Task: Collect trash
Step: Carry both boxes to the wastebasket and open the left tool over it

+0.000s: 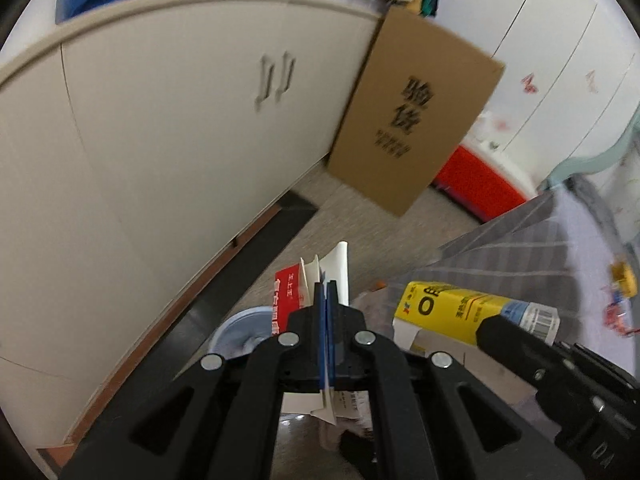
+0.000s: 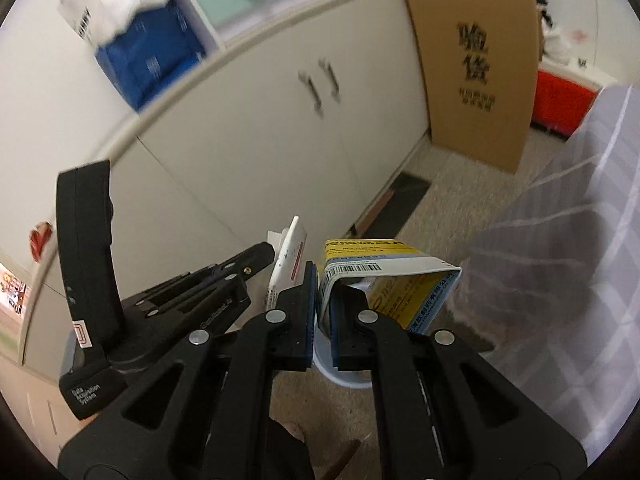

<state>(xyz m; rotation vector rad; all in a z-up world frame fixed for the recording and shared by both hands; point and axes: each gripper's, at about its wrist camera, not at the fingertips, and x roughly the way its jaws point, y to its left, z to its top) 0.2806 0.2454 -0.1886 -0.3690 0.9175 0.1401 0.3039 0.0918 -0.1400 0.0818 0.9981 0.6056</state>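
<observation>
My left gripper [image 1: 326, 300] is shut on a flattened red and white carton [image 1: 294, 296], whose white flaps stick out past the fingertips. To its right my right gripper [image 1: 488, 330] holds a yellow and white medicine box [image 1: 452, 312]. In the right wrist view the right gripper [image 2: 322, 280] is shut on one wall of this open box [image 2: 392, 280]. The left gripper [image 2: 266, 254] with its carton [image 2: 286, 268] is close on the left. A pale round bin [image 1: 240, 332] [image 2: 344, 376] lies below both grippers, mostly hidden.
Cream cabinet doors [image 1: 180, 120] fill the left, with a dark strip [image 1: 248, 272] along their base. A tall cardboard box [image 1: 412, 120] leans at the cabinet's end, with a red object [image 1: 480, 184] behind it. Grey plaid bedding [image 2: 560, 260] is on the right, and beige floor [image 1: 380, 232] lies between.
</observation>
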